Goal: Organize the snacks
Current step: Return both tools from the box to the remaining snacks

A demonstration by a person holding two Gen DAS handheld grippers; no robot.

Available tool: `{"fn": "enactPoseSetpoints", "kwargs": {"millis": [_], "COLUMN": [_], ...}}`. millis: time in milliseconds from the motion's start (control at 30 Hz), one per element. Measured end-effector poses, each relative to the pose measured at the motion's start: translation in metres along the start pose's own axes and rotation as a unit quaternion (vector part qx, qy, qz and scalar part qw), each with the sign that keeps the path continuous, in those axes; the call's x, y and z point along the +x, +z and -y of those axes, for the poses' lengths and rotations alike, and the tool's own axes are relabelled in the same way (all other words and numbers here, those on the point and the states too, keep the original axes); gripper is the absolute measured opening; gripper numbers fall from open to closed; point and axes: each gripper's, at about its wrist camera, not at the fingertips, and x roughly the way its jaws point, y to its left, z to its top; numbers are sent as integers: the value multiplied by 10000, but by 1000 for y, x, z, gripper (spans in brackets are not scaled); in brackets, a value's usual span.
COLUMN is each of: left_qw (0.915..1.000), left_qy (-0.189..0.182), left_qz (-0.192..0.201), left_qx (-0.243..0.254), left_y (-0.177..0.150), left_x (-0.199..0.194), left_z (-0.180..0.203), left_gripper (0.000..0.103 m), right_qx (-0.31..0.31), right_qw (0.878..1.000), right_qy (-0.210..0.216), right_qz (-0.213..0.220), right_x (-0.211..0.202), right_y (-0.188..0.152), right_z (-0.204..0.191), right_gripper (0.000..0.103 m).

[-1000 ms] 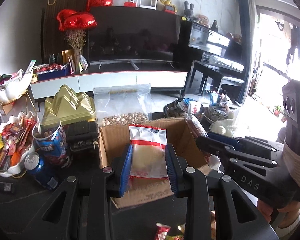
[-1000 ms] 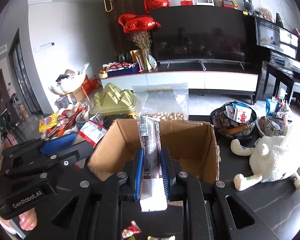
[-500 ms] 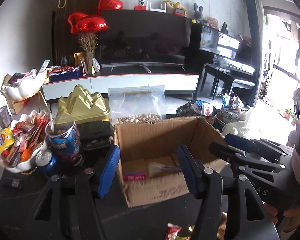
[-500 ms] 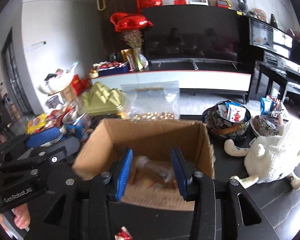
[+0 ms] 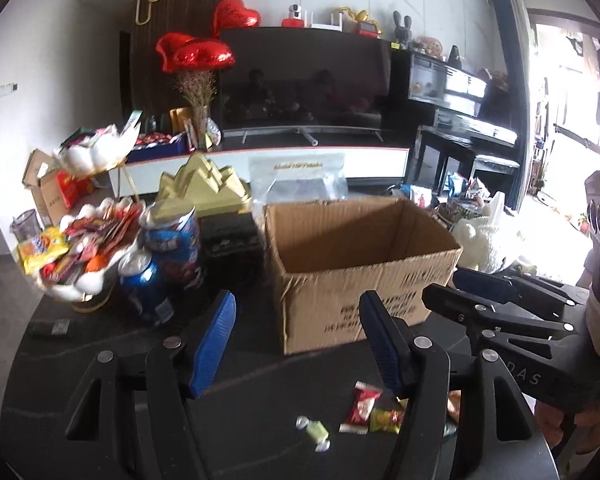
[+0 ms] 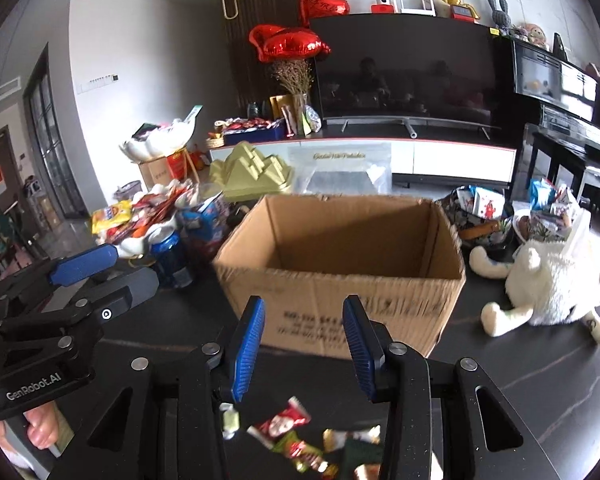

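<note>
An open cardboard box point(image 5: 360, 272) stands on the dark table; it also shows in the right wrist view point(image 6: 340, 272). Its contents are hidden from this low angle. My left gripper point(image 5: 296, 340) is open and empty, in front of the box and above the table. My right gripper point(image 6: 304, 348) is open and empty, also in front of the box. Loose wrapped candies lie on the table below the grippers: a red one point(image 5: 360, 406), a pale green one point(image 5: 314, 434), and a small heap point(image 6: 300, 440) in the right wrist view.
Left of the box stand a blue can point(image 5: 144, 284), a snack tub point(image 5: 176, 240) and a white bowl of snacks point(image 5: 80, 248). A gold tin point(image 5: 200, 192) and clear bag point(image 5: 300, 180) sit behind. A white plush toy point(image 6: 548, 284) and snack bowls point(image 6: 480, 216) lie right.
Both grippers let go of their snack packets into the box, opened, and drew back and down from the box. Loose candies on the table have come into view.
</note>
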Motion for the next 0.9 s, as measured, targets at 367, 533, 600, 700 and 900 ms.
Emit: {"fn": "enactPoseSetpoints", "kwargs": {"millis": [367,533,600,700,900], "left_qw": [9992,9978,9966,9951,9923], "left_qy": [96,18,16,-40,-138], "left_qz": [-389,-668,-822,-992,-1233], "left_qx": [-52,-44,15,49,7], "left_y": [-65,-97,-110,-120,-131], "left_x": [4,12,18,28,45], "left_z": [-3,0,2,6,11], "left_gripper": [63,63,63,62,60], "right_qx": [-223,-350,-338,-298,-8], "right_qw": [9981,9961,9954,9940,9897], "right_qy": [71,-30,-30,22,215], "right_qz": [-570,-806,-897,-1052,-1418], "right_x": [12,15,17,21,38], "right_y": [-56,-77,-88,-105,-121], "right_z": [-14,-13,-12,-10,2], "right_gripper": [42,42,42,42,42]}}
